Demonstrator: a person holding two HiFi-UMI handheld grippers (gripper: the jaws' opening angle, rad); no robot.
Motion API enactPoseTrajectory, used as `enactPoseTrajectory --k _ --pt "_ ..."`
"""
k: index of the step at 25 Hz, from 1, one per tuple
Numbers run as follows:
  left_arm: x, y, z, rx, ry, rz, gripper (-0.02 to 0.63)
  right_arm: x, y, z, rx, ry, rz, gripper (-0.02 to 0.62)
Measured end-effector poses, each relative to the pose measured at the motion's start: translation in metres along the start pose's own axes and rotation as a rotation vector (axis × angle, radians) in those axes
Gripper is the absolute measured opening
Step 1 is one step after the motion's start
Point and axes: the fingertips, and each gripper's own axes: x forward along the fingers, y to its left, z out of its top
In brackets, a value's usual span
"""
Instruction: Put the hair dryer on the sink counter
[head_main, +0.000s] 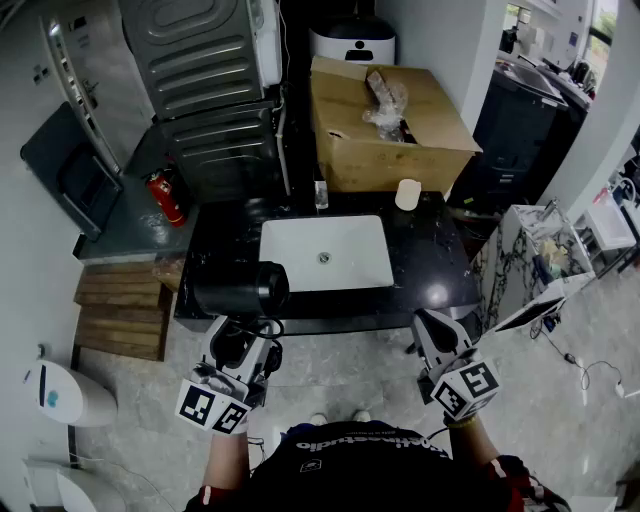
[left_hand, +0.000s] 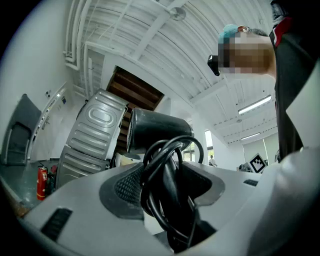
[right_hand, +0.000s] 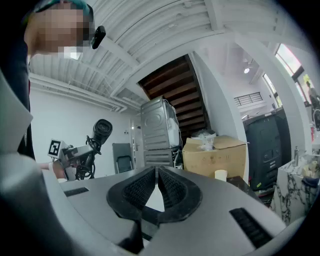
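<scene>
Black dryer (head_main: 240, 290), cord wound round its handle, is clamped in the left tongs (left_hand: 167, 187). Right tongs (right_hand: 157, 175) are closed, empty, well to its right. Counter (head_main: 425, 265) lies just ahead of both.

Well ahead of the right gripper (head_main: 437, 330) I see an open cardboard box (head_main: 390, 135) with a plastic bag (head_main: 385, 100) in it, and a white cup (head_main: 407, 194) just in front of it. Ahead of the left gripper (head_main: 240, 345) stands a grey ribbed metal machine (head_main: 200, 70). To the left of that gripper are a red fire extinguisher (head_main: 168, 197) and a wooden pallet (head_main: 120, 310).
</scene>
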Motion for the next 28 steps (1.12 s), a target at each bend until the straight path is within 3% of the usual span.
enactPoseTrajectory --k 13,18,28 --pt "0.001 -0.005 0.008 -0.011 -0.016 0.008 0.241 -0.005 -0.004 0.004 -0.014 -0.006 0.0 0.051" --pt "0.002 -0.008 0.006 -0.018 -0.009 0.015 0.242 -0.01 -0.006 0.01 0.03 -0.051 0.024 0.051" --pt "0.012 -0.018 -0.002 -0.046 -0.003 0.021 0.242 -0.015 -0.017 -0.001 0.032 -0.016 0.034 0.051"
